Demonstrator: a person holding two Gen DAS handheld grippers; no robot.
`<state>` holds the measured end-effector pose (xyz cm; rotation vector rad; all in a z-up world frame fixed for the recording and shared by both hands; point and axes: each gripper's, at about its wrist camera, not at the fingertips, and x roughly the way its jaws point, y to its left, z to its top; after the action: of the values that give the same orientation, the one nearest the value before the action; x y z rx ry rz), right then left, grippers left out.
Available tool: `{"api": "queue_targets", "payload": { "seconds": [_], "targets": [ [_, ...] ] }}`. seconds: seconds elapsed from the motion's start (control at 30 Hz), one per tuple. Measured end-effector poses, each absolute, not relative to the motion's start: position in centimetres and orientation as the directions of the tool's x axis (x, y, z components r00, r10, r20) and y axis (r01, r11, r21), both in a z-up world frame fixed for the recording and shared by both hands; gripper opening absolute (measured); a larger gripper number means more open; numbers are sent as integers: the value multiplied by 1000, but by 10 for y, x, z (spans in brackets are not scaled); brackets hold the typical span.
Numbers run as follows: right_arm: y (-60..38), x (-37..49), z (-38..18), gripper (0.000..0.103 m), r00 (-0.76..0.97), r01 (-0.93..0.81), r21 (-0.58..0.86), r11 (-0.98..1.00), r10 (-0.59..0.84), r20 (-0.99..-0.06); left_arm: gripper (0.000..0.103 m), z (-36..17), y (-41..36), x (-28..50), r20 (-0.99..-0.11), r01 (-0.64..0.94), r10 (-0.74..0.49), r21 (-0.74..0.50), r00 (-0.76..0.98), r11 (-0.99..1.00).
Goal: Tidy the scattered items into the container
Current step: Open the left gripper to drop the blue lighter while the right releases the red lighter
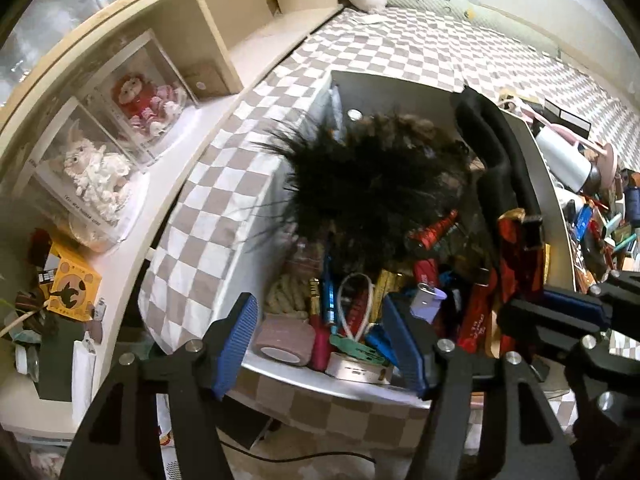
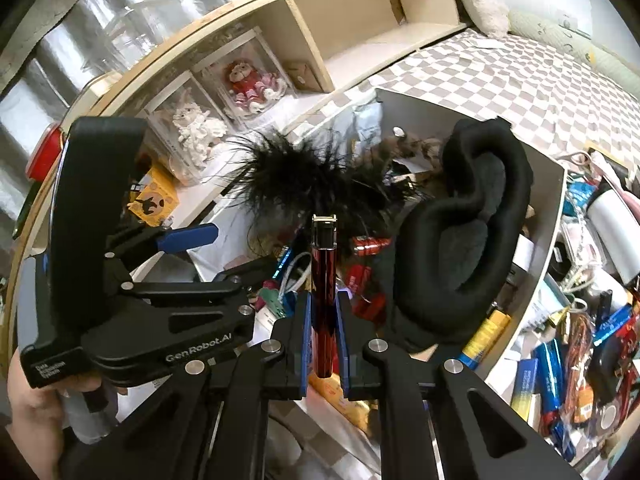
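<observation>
A grey open box (image 1: 400, 84) (image 2: 424, 108) sits on checked bedding, crammed with small items. A black feather tuft (image 1: 360, 176) (image 2: 288, 176) and a black padded band (image 1: 492, 144) (image 2: 460, 220) stick out of it. My left gripper (image 1: 320, 344) (image 2: 216, 256) hovers open over the box's near corner, above a pink tape roll (image 1: 284, 340), with nothing pressed between its blue pads. My right gripper (image 2: 324, 304) (image 1: 540, 304) is shut on a slim dark red stick (image 2: 324, 276) (image 1: 520, 256), held upright above the box.
Several loose items, blue and red packets and cables (image 2: 560, 360) (image 1: 600, 224), lie on the bed right of the box beside a white tumbler (image 2: 612, 216) (image 1: 564, 156). A wooden shelf with clear doll cases (image 1: 148, 108) (image 2: 248, 84) runs along the left. A hand (image 2: 28, 396) holds the left gripper.
</observation>
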<state>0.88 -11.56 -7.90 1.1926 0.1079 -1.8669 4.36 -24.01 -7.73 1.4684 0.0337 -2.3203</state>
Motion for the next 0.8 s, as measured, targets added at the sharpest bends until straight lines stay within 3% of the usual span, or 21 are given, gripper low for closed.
{"api": "queue_targets", "payload": {
  "seconds": [0.5,0.8],
  "targets": [
    [-139,32,-85,12,-188,817,196,-542,-572,-798,66,-74,-256,53,-866,382,-344,198,-364,-903],
    [-125,18,-83,12,-217,769,221,-601,-569,-793,66,-73,-252,53,-865,368,-342,202,-367,-907]
  ]
}}
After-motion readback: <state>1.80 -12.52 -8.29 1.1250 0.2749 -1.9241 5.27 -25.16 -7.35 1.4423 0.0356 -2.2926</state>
